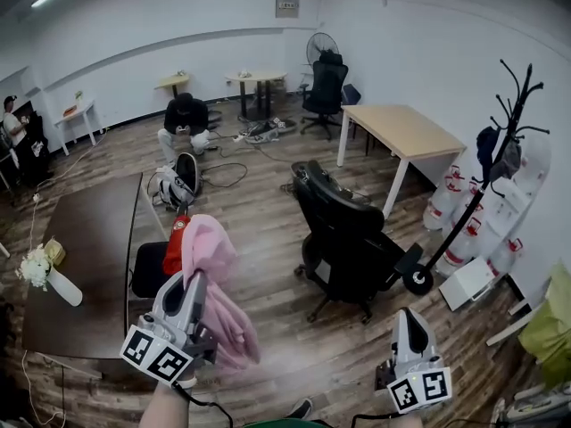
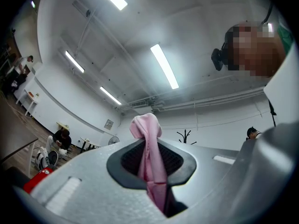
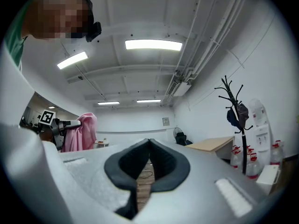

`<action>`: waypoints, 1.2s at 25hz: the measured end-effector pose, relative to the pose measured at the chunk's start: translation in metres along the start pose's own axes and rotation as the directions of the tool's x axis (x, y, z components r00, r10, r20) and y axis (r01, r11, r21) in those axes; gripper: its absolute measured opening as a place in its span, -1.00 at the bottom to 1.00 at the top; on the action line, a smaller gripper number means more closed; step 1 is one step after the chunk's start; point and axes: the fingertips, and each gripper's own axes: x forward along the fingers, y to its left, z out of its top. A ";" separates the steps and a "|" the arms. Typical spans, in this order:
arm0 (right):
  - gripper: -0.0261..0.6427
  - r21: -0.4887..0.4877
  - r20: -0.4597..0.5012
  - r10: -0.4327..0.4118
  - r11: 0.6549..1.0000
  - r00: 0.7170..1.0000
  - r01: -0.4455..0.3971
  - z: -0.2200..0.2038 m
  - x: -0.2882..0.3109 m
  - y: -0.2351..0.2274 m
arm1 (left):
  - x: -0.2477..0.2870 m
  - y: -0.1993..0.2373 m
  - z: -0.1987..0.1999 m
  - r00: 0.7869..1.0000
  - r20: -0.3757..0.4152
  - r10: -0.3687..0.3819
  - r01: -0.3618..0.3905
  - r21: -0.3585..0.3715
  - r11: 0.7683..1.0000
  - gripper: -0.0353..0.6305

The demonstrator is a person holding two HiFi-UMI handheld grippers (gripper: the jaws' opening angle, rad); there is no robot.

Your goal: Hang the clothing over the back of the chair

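Observation:
A pink garment (image 1: 217,279) hangs bunched from my left gripper (image 1: 194,279) at the lower left of the head view. In the left gripper view the pink cloth (image 2: 149,157) is pinched between the dark pads (image 2: 128,160) and sticks up past the tips of the left gripper (image 2: 150,146). The black office chair (image 1: 346,234) stands to the right of the garment, its tall back facing me, apart from both grippers. My right gripper (image 1: 409,317) is low, in front of the chair, shut with nothing in it. In its own view the right gripper (image 3: 149,143) shows its pads meeting, and the pink garment (image 3: 80,134) hangs to its left.
A dark brown table (image 1: 89,239) with a small white fan (image 1: 52,279) is at the left, with a black seat (image 1: 148,270) beside it. A light wooden desk (image 1: 401,127), a black coat stand (image 1: 504,141) and water bottles (image 1: 464,230) stand at the right. A person (image 1: 186,121) crouches farther back.

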 end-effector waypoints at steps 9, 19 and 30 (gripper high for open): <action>-0.91 0.021 0.019 0.013 1.000 1.000 -0.013 0.005 0.041 -0.066 | 0.066 -0.017 -0.004 0.999 0.040 0.007 -0.009 0.036 0.999 -0.76; -0.91 0.019 -0.004 -0.055 0.998 0.998 0.055 -0.009 0.067 -0.108 | 0.137 -0.011 -0.025 0.998 0.037 -0.049 0.049 0.022 0.999 -0.76; -0.91 0.011 -0.016 -0.244 0.970 0.970 0.245 -0.025 0.123 -0.139 | 0.240 0.027 -0.034 0.977 0.052 -0.205 0.205 0.005 0.979 -0.76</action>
